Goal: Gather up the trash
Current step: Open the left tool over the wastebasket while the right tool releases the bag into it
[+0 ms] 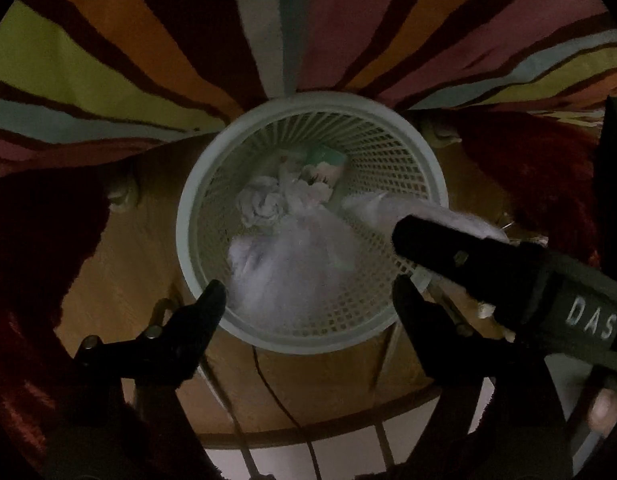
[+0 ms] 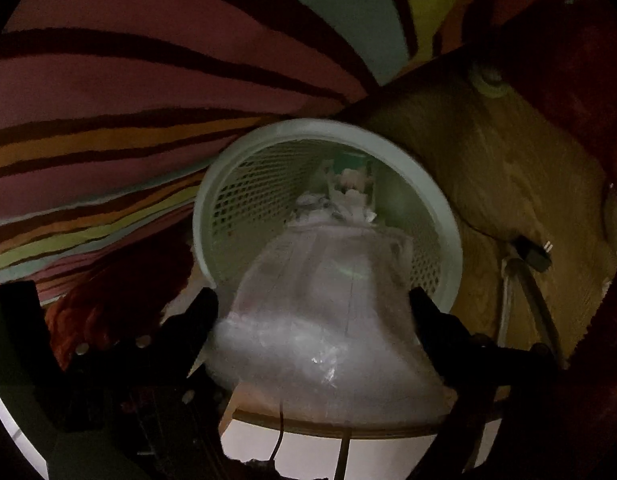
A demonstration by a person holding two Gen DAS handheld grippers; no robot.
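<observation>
A pale round mesh waste basket [image 1: 428, 160] stands on a wooden floor under a table. It holds crumpled white tissues [image 1: 264, 204], a mint and white wrapper [image 1: 324, 160] and a clear plastic bag [image 1: 296, 256]. My left gripper [image 1: 308, 292] is open and empty over the basket's near rim. My right gripper [image 2: 312, 304] is wide open, with the clear plastic bag [image 2: 320, 300] lying between its fingers and hanging into the basket [image 2: 212, 200]. The right gripper also shows in the left wrist view [image 1: 448, 240], reaching in over the basket's right rim.
A striped multicolour cloth [image 1: 108, 60] hangs behind the basket. Dark red fabric [image 1: 40, 220] lies on both sides. A black plug [image 2: 536, 256] and white cable lie on the wooden floor [image 2: 508, 184] right of the basket. Round table feet [image 1: 124, 194] stand nearby.
</observation>
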